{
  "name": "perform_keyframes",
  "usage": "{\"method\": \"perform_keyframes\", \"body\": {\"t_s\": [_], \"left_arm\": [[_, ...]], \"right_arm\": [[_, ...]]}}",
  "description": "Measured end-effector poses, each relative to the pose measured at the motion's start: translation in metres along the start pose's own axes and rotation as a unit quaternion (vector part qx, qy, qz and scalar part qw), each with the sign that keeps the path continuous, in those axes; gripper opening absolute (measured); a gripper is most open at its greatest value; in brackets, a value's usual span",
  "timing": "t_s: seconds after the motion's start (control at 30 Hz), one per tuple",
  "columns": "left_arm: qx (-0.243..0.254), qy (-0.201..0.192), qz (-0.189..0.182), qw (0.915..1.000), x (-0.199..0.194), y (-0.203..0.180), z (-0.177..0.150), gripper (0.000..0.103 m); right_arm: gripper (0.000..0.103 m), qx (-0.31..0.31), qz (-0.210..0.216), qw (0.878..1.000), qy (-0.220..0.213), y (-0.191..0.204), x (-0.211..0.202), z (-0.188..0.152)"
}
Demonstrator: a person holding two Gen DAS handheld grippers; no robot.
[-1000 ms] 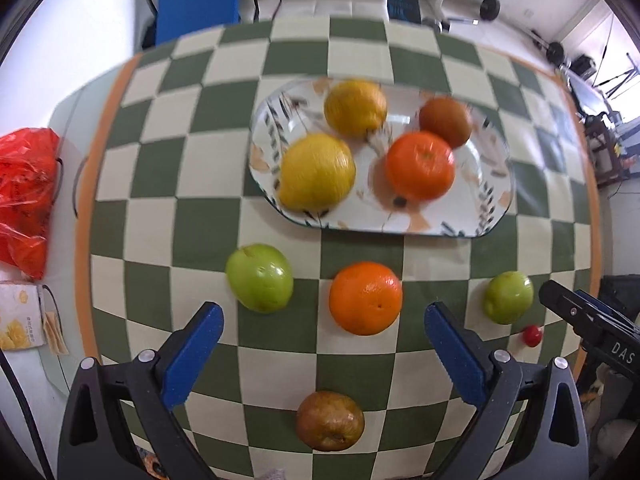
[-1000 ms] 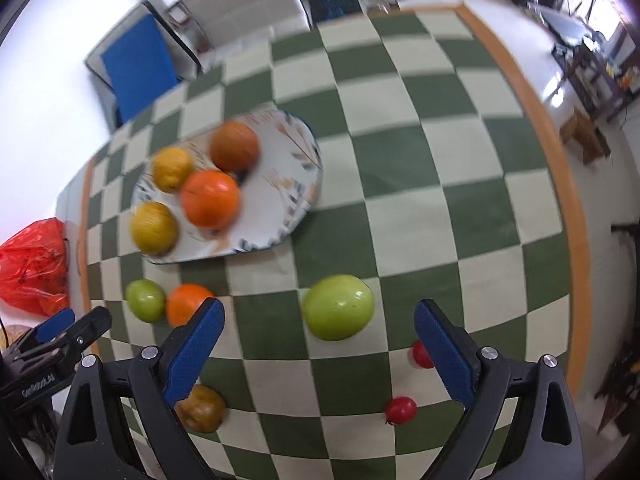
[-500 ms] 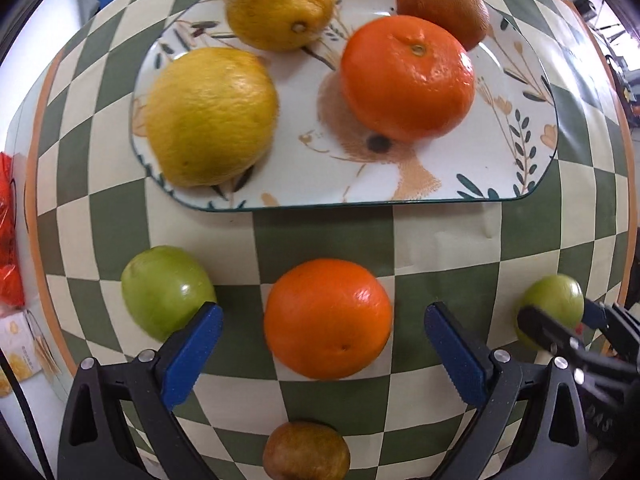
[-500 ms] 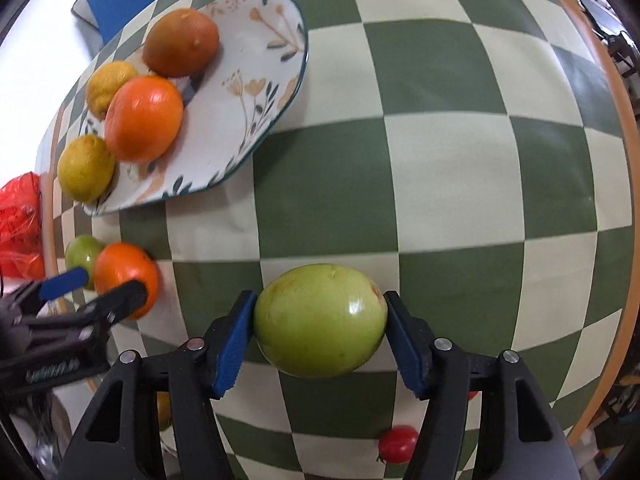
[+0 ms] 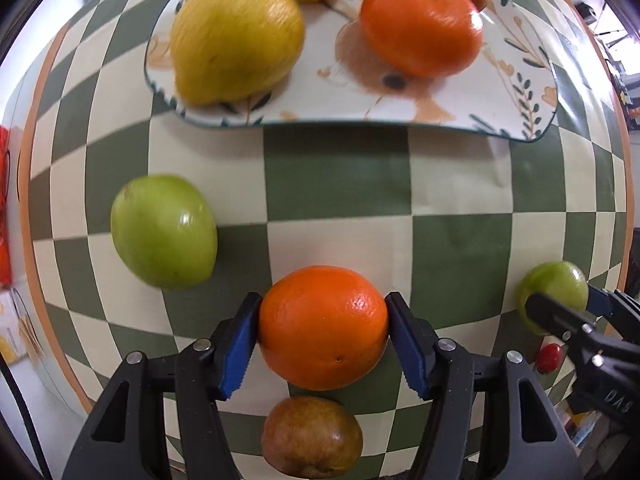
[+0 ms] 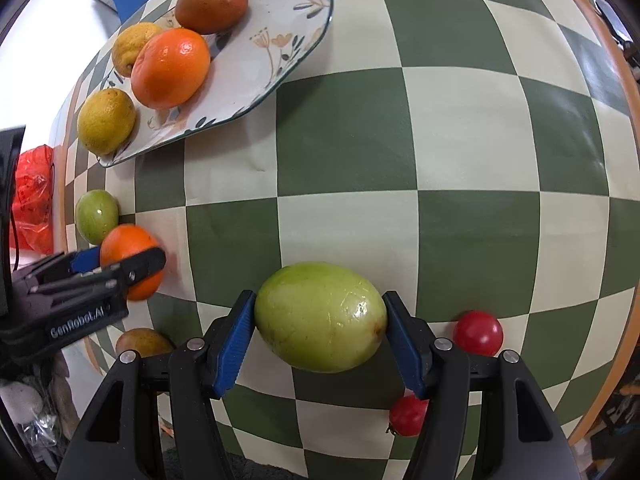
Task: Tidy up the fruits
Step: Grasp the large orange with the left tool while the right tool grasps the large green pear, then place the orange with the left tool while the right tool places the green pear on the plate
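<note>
My left gripper (image 5: 323, 330) has its blue pads pressed on both sides of an orange (image 5: 323, 326) — near the table's near edge, short of the plate (image 5: 512, 92). My right gripper (image 6: 320, 320) is clamped the same way on a green fruit (image 6: 320, 316) (two small red fruits (image 6: 478, 333) just to its right).

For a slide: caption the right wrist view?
Right gripper clamps a green fruit on the checkered table, floral plate beyond.
</note>
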State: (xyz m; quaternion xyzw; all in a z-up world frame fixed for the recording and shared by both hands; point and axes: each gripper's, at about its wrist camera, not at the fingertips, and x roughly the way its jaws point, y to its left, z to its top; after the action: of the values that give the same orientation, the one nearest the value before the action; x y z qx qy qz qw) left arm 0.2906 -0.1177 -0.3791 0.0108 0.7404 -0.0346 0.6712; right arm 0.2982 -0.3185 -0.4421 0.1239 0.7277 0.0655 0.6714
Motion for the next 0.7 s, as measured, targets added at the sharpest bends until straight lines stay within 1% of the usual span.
{"method": "perform_keyframes", "body": {"t_s": [0.1, 0.3, 0.33, 0.4, 0.5, 0.6, 0.63, 0.7], "left_arm": [[-0.007, -0.005, -0.002, 1.0000, 0.001, 0.001, -0.003, 0.060], [-0.012, -0.011, -0.009, 0.9998, -0.003, 0.003, -0.009, 0.060], [-0.012, -0.012, -0.013, 0.9998, -0.014, 0.006, 0.002, 0.060], [-0.014, -0.019, -0.024, 0.9994, -0.030, 0.008, 0.006, 0.060], [-0.018, -0.037, -0.055, 0.9976, -0.064, 0.015, 0.012, 0.060], [-0.023, -0.071, -0.082, 0.9938, -0.111, 0.023, 0.026, 0.060], [-0.022, -0.084, -0.086, 0.9925, -0.126, 0.027, 0.030, 0.060], [-0.020, -0.105, -0.086, 0.9906, -0.154, 0.035, 0.050, 0.060]], "right_arm": [[0.066, 0.004, 0.001, 1.000, -0.003, 0.008, 0.003, 0.005], [0.066, 0.014, 0.005, 1.000, -0.010, 0.001, 0.003, 0.017], [0.066, 0.015, 0.006, 1.000, -0.010, -0.002, 0.002, 0.019], [0.066, 0.017, 0.006, 1.000, -0.010, -0.002, 0.001, 0.020], [0.066, 0.021, 0.028, 0.999, -0.012, -0.005, -0.009, 0.021], [0.066, 0.019, 0.053, 0.998, -0.031, 0.003, -0.029, 0.026], [0.066, 0.018, 0.060, 0.997, -0.040, 0.007, -0.038, 0.030], [0.066, 0.018, 0.078, 0.995, -0.058, 0.014, -0.054, 0.041]]}}
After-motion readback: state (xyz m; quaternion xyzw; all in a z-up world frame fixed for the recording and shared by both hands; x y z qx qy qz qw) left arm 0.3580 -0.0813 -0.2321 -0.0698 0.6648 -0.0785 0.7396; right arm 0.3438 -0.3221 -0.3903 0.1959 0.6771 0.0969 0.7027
